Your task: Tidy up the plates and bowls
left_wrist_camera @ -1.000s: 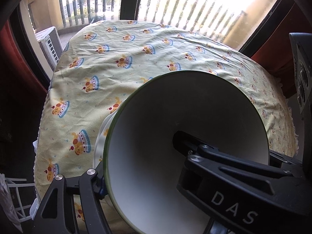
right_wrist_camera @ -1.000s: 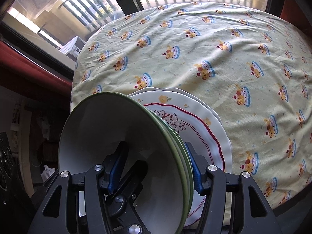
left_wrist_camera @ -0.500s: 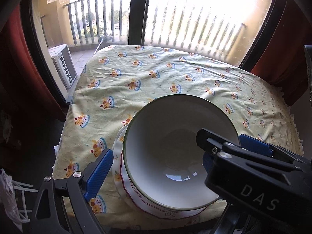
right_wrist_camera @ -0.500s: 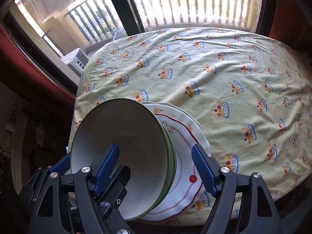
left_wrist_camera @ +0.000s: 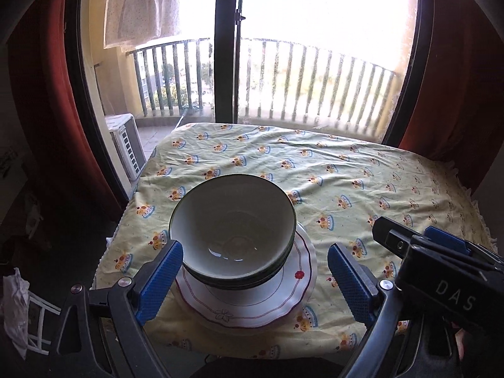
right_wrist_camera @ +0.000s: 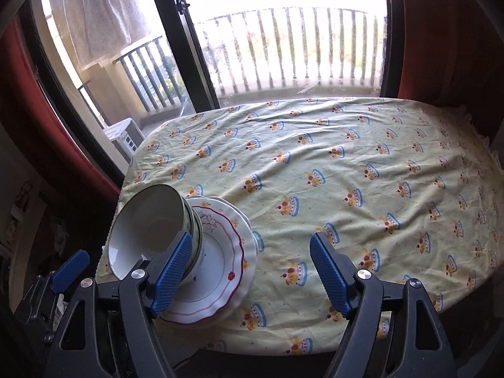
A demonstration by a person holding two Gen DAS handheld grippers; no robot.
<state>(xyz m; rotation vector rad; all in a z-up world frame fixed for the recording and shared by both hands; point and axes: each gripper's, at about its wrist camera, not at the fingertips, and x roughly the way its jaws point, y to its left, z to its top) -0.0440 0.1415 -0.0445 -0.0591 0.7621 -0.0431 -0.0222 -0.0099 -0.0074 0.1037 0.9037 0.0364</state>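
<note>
A stack of green-rimmed white bowls (left_wrist_camera: 233,230) sits on stacked white plates with a red wavy line (left_wrist_camera: 252,302), near the table's front left corner. The bowls (right_wrist_camera: 148,230) and plates (right_wrist_camera: 217,261) also show in the right wrist view. My left gripper (left_wrist_camera: 255,283) is open and empty, pulled back above the stack. My right gripper (right_wrist_camera: 252,277) is open and empty, to the right of the stack. The right gripper's body (left_wrist_camera: 441,271) shows at the right of the left wrist view.
The table carries a yellow cloth with a crown print (right_wrist_camera: 346,173). Behind it are a glass balcony door with a dark frame (left_wrist_camera: 226,44), red curtains (left_wrist_camera: 37,94) and a railing. The table's front edge (left_wrist_camera: 252,346) lies just below the plates.
Both grippers let go of the bowls, opened and drew back and up from the stack. The bowls now rest on the plates.
</note>
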